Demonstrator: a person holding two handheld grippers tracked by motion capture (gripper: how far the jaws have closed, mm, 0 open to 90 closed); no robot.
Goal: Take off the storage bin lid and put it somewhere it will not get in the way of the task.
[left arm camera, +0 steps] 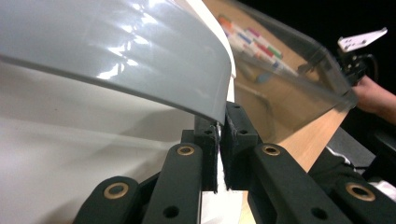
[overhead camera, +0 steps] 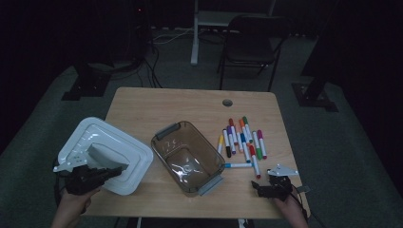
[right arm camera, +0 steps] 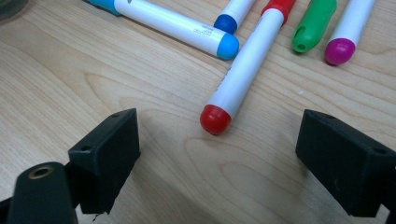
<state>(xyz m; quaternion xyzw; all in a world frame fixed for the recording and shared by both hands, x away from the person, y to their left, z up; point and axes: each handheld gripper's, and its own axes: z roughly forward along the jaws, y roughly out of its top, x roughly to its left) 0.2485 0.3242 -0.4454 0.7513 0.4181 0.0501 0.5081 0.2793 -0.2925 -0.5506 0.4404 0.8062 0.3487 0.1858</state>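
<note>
Lid [overhead camera: 107,152] at table's [overhead camera: 190,102] left edge, bin [overhead camera: 187,156] in the middle, markers [overhead camera: 242,140] to its right.

dim room | grey carpet [overhead camera: 332,156] | folding chair [overhead camera: 249,45] | wooden table [overhead camera: 157,107]

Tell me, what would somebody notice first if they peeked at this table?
Probably the bunch of colourful markers lying on the right side of the wooden table, with the right claw open just short of a red-tipped marker. Next, the clear brown bin in the middle. At the left, the left claw pinches the edge of the big white lid.
</note>
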